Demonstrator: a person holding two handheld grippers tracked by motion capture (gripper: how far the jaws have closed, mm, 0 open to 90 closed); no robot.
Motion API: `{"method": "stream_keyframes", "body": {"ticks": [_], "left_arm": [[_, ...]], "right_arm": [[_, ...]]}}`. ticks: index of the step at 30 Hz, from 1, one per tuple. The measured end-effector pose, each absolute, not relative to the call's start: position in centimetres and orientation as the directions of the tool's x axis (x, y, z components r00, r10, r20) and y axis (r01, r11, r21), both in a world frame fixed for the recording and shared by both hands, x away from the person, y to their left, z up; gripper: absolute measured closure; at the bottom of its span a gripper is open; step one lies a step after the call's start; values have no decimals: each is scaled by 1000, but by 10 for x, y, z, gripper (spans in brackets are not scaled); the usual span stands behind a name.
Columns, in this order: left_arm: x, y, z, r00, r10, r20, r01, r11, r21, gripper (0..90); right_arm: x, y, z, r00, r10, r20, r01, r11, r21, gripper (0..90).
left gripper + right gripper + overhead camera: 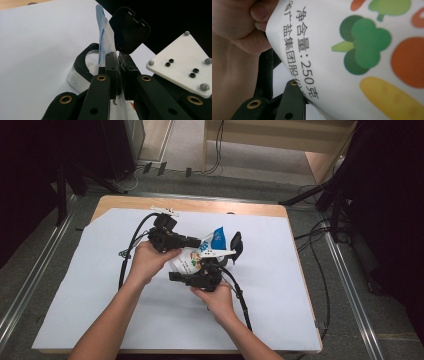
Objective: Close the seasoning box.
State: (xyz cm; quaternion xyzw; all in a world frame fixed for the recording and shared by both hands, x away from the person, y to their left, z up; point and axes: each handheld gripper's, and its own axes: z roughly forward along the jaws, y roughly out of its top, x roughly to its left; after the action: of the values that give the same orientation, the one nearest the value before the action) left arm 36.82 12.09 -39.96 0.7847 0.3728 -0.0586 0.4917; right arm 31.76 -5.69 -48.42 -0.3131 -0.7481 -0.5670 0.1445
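The left gripper (117, 62) was clamped on the pouch (192, 259), a white packet with a blue top and printed vegetables. In the left gripper view its two black jaws stood almost together, pinching the thin upper edge of the packet (103, 42), which rose straight up from between them. Just beyond the jaw tips stood a clear container with a black rim (83, 63) on the white sheet (37, 50), its black hinged lid (130, 28) tipped up and open above and to the right of the tips. The white marker plate (182, 62) of the other gripper lay close on the right.

The right gripper (200, 277) sat below the pouch in the high view, held from underneath by the right hand (216, 299). In the right gripper view the printed face of the pouch (362, 50) lay right against the camera, covering the jaw tips, so I could not tell whether that gripper squeezed the packet or only rested at it. The left hand (234, 50) was close on the left side of that view, fingers (260, 11) curled at the packet's edge.
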Motion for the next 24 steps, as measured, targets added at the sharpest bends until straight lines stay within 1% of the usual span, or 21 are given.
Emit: {"method": "stream_keyframes", "body": {"ticks": [4,24], "left_arm": [[368,121,-400,717,528,-455,640,-242,729,876],[367,124,-398,716,514,-472,643,-224,732,829]], "right_arm": [[317,-57,-484,-763,309,567,630,163,759,700],[317,-58,-484,-755,314,575,637,147,757,701]]}}
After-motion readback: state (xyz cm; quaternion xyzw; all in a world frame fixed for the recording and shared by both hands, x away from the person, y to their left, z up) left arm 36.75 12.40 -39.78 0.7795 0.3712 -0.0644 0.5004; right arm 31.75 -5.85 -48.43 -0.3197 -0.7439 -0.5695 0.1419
